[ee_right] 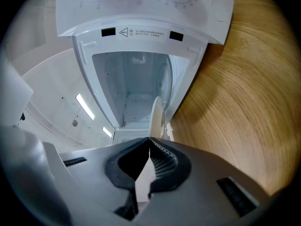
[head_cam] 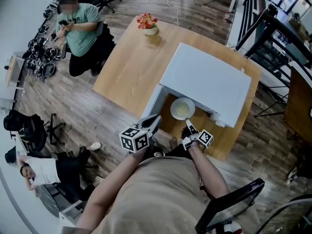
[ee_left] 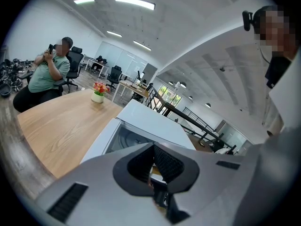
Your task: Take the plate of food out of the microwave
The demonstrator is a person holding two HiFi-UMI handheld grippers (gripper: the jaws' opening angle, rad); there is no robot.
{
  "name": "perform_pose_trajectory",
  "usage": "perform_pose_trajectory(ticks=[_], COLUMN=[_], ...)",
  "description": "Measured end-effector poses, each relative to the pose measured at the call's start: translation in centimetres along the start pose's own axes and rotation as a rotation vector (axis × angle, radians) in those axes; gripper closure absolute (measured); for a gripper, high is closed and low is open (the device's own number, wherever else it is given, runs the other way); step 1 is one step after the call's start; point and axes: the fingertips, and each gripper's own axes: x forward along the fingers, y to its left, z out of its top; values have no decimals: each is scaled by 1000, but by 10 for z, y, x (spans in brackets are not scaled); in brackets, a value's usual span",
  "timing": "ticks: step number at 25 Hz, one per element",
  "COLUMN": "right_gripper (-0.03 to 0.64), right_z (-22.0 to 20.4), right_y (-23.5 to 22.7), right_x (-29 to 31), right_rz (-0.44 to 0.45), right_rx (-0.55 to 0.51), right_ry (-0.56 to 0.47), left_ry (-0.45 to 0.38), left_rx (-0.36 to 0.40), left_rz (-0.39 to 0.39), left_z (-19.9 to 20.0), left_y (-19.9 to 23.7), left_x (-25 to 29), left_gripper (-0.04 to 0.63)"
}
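Probably stiff, slick and breakable, the plate of food [head_cam: 182, 108] sits at the open mouth of the microwave [head_cam: 207, 79], its near rim, the sensible hold, clamped in the right hand-held gripper [head_cam: 188, 126], while the left hand-held gripper [head_cam: 154, 121] hangs closed, empty, nearby.

Bright, even indoor light, ceiling light strips [ee_left: 134, 3] glaring white in the left gripper view, soft shadow beside the microwave [head_cam: 204, 82] on the bench [head_cam: 131, 62], strong fisheye bending, black corners in both gripper views, plate [ee_right: 156, 114] edge blurred near the lens
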Motion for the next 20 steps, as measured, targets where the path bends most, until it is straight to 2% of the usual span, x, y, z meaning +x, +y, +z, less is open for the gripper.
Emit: perform_pose_trajectory(ticks=[7, 20], right_gripper=[603, 602], right_z=[-16, -12], right_y=[-13, -71], right_x=[-3, -31], right_rz=[-9, -161], right_rx=[-2, 27], right_ry=[71, 124], left_ry=[15, 33], left_rx=[-5, -13], left_rz=[-1, -7], left_z=[-4, -9], left_y=[0, 2], left_x=[1, 8], left_gripper=[592, 592])
